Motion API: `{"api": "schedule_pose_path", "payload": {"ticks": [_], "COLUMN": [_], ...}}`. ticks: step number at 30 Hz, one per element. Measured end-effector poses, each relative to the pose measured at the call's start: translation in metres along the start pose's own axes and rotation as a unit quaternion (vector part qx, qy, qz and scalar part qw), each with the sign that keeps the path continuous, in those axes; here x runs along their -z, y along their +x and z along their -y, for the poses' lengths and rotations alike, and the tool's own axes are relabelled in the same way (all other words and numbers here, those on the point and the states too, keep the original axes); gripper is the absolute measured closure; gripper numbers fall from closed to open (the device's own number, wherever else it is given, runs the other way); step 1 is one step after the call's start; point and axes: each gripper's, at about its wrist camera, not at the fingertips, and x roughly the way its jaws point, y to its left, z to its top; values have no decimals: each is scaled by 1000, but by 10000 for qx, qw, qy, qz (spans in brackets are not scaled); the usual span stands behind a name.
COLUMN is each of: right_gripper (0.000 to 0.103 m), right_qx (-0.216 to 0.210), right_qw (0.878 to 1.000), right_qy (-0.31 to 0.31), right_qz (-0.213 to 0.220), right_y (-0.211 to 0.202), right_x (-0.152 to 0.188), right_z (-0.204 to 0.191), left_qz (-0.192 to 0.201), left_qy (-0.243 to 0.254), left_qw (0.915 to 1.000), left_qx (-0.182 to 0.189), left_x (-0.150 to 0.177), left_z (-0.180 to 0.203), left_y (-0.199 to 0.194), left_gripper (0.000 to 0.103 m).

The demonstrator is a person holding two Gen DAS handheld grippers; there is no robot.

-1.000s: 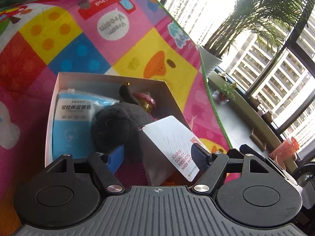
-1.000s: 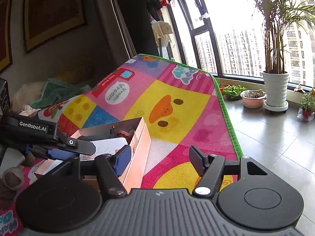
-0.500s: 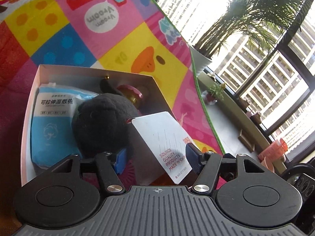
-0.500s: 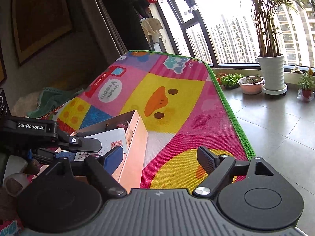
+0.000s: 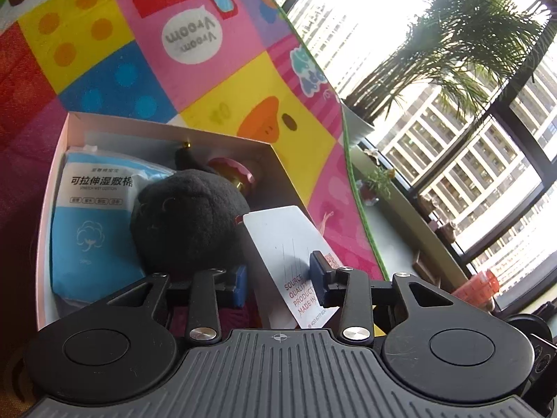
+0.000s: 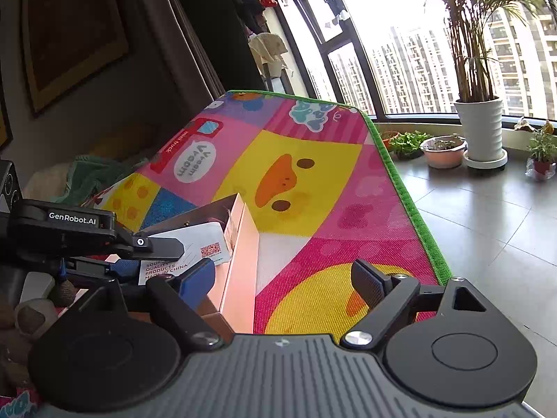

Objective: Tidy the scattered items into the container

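Jaws around white printed card (image 5: 292, 244)

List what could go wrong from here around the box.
1. The white printed card tag lies against the closed jaws of the left gripper; withdrawing could snag it and drag the black plush toy out of the white cardboard box.
2. The box looks crowded: plush against the blue-and-white packet, little room left.

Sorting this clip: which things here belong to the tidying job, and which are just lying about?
Job: box; white card in left tool; black plush, blue packet, red jar inside box.

Lying about: play mat, potted palm, green towel.
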Motion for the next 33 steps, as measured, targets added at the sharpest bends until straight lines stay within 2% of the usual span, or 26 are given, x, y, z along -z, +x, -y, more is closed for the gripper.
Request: {"api": "schedule_pose_path", "payload": {"ticks": [2,3,4,8,9,10,12,14,16,19,22,23,26,27,29,30,33], "right_gripper": [17,16,16,16,16,16,16,16,16,15,10,5,5,5,7,15,27], "right_qx": [-1,-5,-9,-6,0,5,9,7,1,-129,-617,-798,-1110,-1122,-887,-736,-525], "right_qw": [10000,10000,10000,10000,10000,10000,10000,9999,9996,9972,9932,9910,9828,9800,9782,9770,9697], "right_qy": [14,17,17,-7,-15,-25,-56,-101,-248,-732,-928,-942,-980,-1037,-1172,-1199,-1342], "right_qz": [15,23,23,15,17,13,-24,-98,-142,-95,-337,-512,-1102,-1273,-1468,-1604,-1971], "right_y": [0,0,0,0,0,0,1,4,5,3,8,14,43,56,82,96,135], "right_x": [0,0,0,0,0,0,0,-1,-4,-18,-44,-54,-72,-74,-77,-79,-79], "right_z": [0,0,0,0,-1,-1,-2,-3,-8,-28,-55,-66,-99,-112,-133,-141,-153], "left_qz": [106,162,203,160,178,212,352,521,682,824,852,854,879,892,907,902,902], "left_qy": [235,411,537,573,618,655,802,1089,1392,1808,1988,1998,1998,1977,1880,1810,1648], "left_qw": [9995,9984,9971,9968,9964,9959,9936,9880,9800,9676,9627,9625,9638,9650,9687,9709,9753], "left_qx": [-173,-355,-494,-534,-553,-586,-719,-961,-1245,-1556,-1627,-1622,-1529,-1471,-1340,-1286,-1162], "left_x": [-3,-5,-7,-11,-10,-9,-4,6,19,44,66,72,83,86,91,92,95], "left_z": [3,4,4,-2,-1,0,1,3,4,3,1,1,3,3,0,-2,-8], "left_y": [-9,-14,-17,-26,-29,-33,-44,-60,-77,-97,-106,-106,-104,-103,-101,-99,-97], "left_gripper": [71,84,84,83,78,61,38,34,20,8,5,5,2,2,1,1,1]}}
